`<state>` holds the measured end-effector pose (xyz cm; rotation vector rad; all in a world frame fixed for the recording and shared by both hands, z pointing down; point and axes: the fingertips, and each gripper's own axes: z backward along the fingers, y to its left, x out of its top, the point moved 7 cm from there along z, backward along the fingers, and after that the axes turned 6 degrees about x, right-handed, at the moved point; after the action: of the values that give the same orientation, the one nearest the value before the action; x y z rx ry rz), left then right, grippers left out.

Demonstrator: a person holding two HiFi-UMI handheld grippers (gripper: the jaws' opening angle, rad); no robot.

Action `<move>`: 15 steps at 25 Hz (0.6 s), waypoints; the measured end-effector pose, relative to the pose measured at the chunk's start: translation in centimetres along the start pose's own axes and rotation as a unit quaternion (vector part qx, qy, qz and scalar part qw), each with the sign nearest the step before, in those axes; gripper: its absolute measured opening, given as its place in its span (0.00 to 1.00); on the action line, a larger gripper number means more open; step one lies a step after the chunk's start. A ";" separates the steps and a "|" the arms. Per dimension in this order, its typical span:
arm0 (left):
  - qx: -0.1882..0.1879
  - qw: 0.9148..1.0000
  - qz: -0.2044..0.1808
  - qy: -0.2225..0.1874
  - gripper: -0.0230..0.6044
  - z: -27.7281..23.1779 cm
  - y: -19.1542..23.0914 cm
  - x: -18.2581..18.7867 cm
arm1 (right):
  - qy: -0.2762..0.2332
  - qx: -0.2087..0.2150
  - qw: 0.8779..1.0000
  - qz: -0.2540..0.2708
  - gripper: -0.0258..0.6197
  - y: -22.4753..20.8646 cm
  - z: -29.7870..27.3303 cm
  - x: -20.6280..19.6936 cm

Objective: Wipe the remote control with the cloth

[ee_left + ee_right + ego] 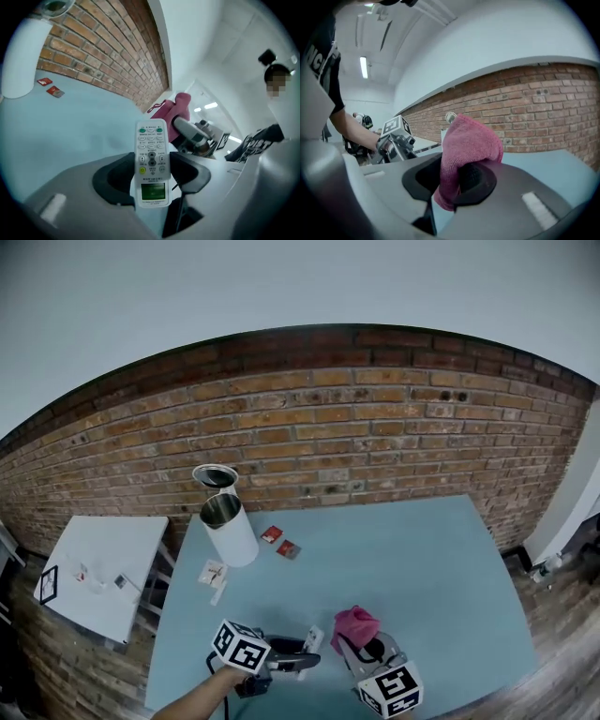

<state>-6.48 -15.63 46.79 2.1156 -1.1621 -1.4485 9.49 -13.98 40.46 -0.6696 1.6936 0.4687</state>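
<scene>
Above the table's near edge, the left tongs clamp the remote control while the right tongs pinch the pink cloth, seemingly just clear of it. Wiping looks about to begin: the cloth must meet the keypad.

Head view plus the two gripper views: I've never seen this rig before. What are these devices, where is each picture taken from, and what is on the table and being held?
There is no robot here: a person holds a two-jaw gripper in each hand. The head view looks down from a camera on the person's head onto a blue table. The other two pictures come from cameras riding on each gripper, looking along its jaws. The left gripper is closed on a white remote control. The right gripper is closed on a pink cloth. On the table stand a white bin with its lid up and two small red packets.
</scene>
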 end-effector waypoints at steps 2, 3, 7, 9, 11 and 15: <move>-0.074 0.995 0.031 -0.052 0.42 1.0 -1.6 1.4 | -0.004 -0.006 0.998 0.070 0.14 1.2 0.0 2.9; -0.110 0.990 0.048 -0.072 0.42 1.5 -2.3 2.0 | -0.004 -0.008 0.994 0.109 0.14 1.9 0.1 4.4; -0.242 0.952 0.127 -0.138 0.42 3.2 -4.5 3.1 | -0.014 -0.014 0.978 0.209 0.14 4.0 0.6 8.1; -0.284 0.936 0.142 -0.151 0.42 3.7 -5.4 3.5 | -0.017 -0.010 0.973 0.230 0.14 4.7 0.7 9.4; -0.302 0.933 0.127 -0.146 0.42 4.0 -6.1 3.9 | -0.017 -0.011 0.968 0.252 0.14 5.3 0.6 10.2; -0.316 0.938 0.088 -0.113 0.42 4.3 -7.4 4.1 | -0.016 -0.005 0.958 0.287 0.14 6.3 0.5 11.0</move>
<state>-6.39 -13.50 37.61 1.4039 -0.7759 -1.7173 4.17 -10.89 29.34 -0.1595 1.8444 0.8882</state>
